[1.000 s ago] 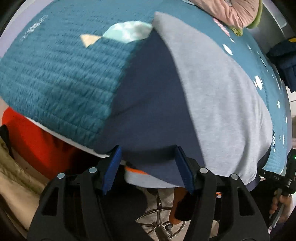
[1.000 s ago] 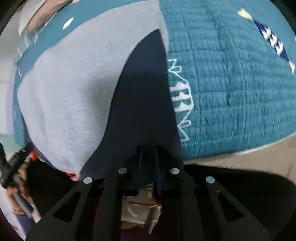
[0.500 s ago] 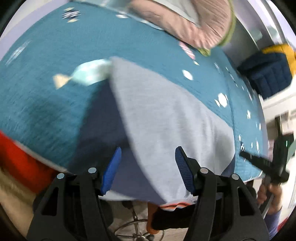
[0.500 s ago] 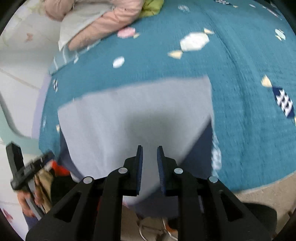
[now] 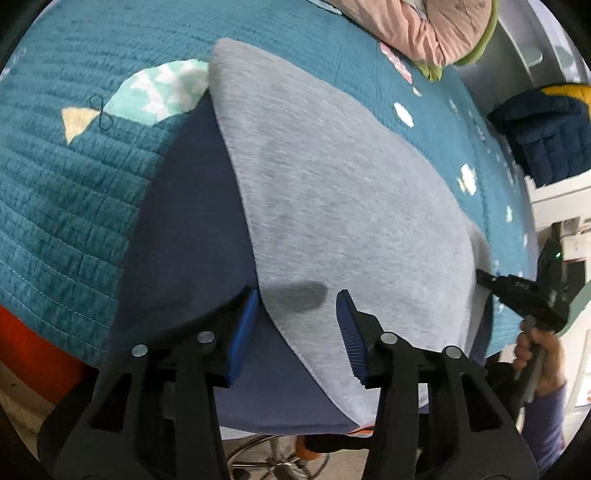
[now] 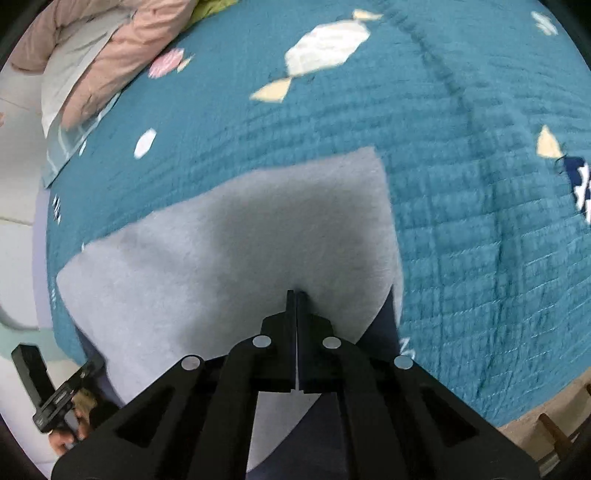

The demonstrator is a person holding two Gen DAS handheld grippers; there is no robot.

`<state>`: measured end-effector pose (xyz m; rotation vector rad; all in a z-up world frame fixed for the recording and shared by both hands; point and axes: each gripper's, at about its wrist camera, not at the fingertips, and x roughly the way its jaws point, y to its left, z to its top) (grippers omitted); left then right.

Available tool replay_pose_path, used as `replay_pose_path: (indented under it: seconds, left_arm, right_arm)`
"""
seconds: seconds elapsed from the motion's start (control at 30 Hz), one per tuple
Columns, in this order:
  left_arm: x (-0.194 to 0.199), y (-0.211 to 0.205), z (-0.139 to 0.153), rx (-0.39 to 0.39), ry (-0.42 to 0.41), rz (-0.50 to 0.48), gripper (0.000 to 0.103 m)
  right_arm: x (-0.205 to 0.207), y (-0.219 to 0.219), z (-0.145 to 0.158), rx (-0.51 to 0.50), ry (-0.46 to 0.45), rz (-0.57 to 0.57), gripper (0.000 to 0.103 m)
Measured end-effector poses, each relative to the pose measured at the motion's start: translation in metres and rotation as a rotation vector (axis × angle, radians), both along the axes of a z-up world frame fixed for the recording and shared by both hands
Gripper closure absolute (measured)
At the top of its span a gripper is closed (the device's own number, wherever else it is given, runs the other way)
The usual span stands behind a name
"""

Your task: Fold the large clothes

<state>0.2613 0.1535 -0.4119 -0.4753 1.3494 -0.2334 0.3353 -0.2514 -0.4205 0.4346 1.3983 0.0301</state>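
A grey and navy garment [image 5: 332, 192] lies folded on the teal quilt [image 5: 74, 177], its near end hanging over the bed edge. The grey panel lies on top, with navy sleeves [image 5: 192, 236] at the sides. My left gripper [image 5: 295, 325] is open, its blue pads either side of the grey hem, holding nothing. My right gripper [image 6: 296, 295] is shut, its tips resting over the grey panel [image 6: 229, 251] near its right corner; I see no cloth between the jaws. Each gripper shows at the other view's edge.
A pink padded jacket [image 5: 417, 22] lies at the far end of the bed, also in the right wrist view [image 6: 96, 55]. A navy and yellow jacket [image 5: 546, 136] sits to the right. An orange item [image 5: 33, 354] and a chair base [image 5: 273, 458] are below the bed edge.
Both grippers have drawn back and up from the bed edge. The right gripper has closed fully. The grey panel now lies flat over the navy part.
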Motion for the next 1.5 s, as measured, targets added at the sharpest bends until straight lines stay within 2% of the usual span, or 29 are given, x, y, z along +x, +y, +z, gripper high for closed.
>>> replay_pose_path:
  seconds: [0.03,0.07,0.1,0.13,0.17,0.3,0.4,0.43,0.5,0.57,0.67,0.73,0.8,0.87,0.93,0.97,1.03,1.17,1.23,1.33,1.37,1.5]
  left_arm:
    - [-0.002,0.001,0.003,-0.005,-0.007,-0.008,0.056]
    - [0.001,0.002,0.007,-0.002,-0.018,-0.02,0.051]
    - [0.0,0.005,0.011,0.004,-0.029,-0.028,0.046]
    - [-0.006,-0.001,0.017,0.008,-0.051,-0.027,0.035]
    - [-0.007,0.0,0.021,0.001,-0.065,-0.021,0.03]
    - [-0.004,0.009,0.034,-0.083,-0.084,0.034,0.03]
    - [-0.004,0.026,0.048,-0.049,-0.122,0.063,0.026]
    - [-0.006,0.031,0.051,-0.037,-0.125,0.074,0.023]
    - [-0.009,0.047,0.048,-0.036,-0.099,0.107,0.023]
    - [-0.013,0.063,0.041,-0.057,-0.067,0.151,0.023]
    - [-0.02,0.073,0.03,-0.049,-0.031,0.196,0.023]
    - [-0.028,0.079,0.027,-0.056,-0.021,0.202,0.023]
    - [-0.036,0.08,0.023,-0.063,-0.016,0.213,0.022]
    - [-0.043,0.08,0.02,-0.06,-0.01,0.219,0.022]
    - [-0.048,0.076,0.016,-0.049,-0.004,0.222,0.022]
    - [-0.049,0.074,0.015,-0.043,0.0,0.224,0.022]
    - [-0.055,0.072,0.012,-0.054,0.008,0.235,0.022]
    - [-0.067,0.07,0.006,-0.067,0.03,0.262,0.022]
    - [-0.071,0.068,0.005,-0.074,0.035,0.266,0.022]
    - [-0.072,0.063,0.001,-0.097,0.039,0.266,0.022]
    - [-0.072,0.062,-0.002,-0.1,0.044,0.266,0.022]
    - [-0.071,0.054,-0.015,-0.13,0.084,0.274,0.022]
  right_arm:
    - [-0.002,0.0,0.001,-0.001,0.005,-0.003,0.103]
    - [-0.002,0.004,0.008,-0.009,0.001,-0.005,0.103]
    - [-0.003,0.011,0.02,-0.016,-0.031,-0.003,0.099]
    - [-0.005,0.021,0.031,-0.001,-0.068,0.008,0.098]
    - [-0.002,0.031,0.036,0.035,-0.085,0.022,0.098]
    - [0.02,0.09,0.043,0.162,-0.112,0.13,0.098]
    - [0.027,0.125,0.036,0.2,-0.102,0.184,0.098]
    - [0.031,0.135,0.031,0.197,-0.098,0.202,0.098]
    - [0.044,0.149,0.011,0.074,-0.086,0.235,0.103]
    - [0.052,0.143,-0.015,0.084,-0.067,0.202,0.103]
    - [0.057,0.129,-0.022,0.156,-0.055,0.13,0.103]
    - [0.053,0.128,-0.01,0.156,-0.05,0.129,0.103]
    - [0.04,0.13,0.005,0.2,-0.036,0.13,0.097]
    - [0.018,0.143,0.017,0.221,-0.033,0.181,0.097]
    - [0.005,0.151,0.013,0.193,-0.006,0.214,0.097]
    - [0.0,0.157,0.003,0.141,0.007,0.229,0.103]
    - [-0.005,0.161,-0.01,0.111,-0.048,0.234,0.103]
    - [-0.021,0.16,0.001,0.083,-0.076,0.203,0.103]
    - [-0.04,0.154,0.008,0.14,-0.035,0.17,0.1]
    - [-0.061,0.146,0.008,0.194,-0.029,0.178,0.1]
    - [-0.068,0.142,0.003,0.213,-0.034,0.174,0.103]
    - [-0.069,0.14,-0.012,0.284,-0.04,0.131,0.103]
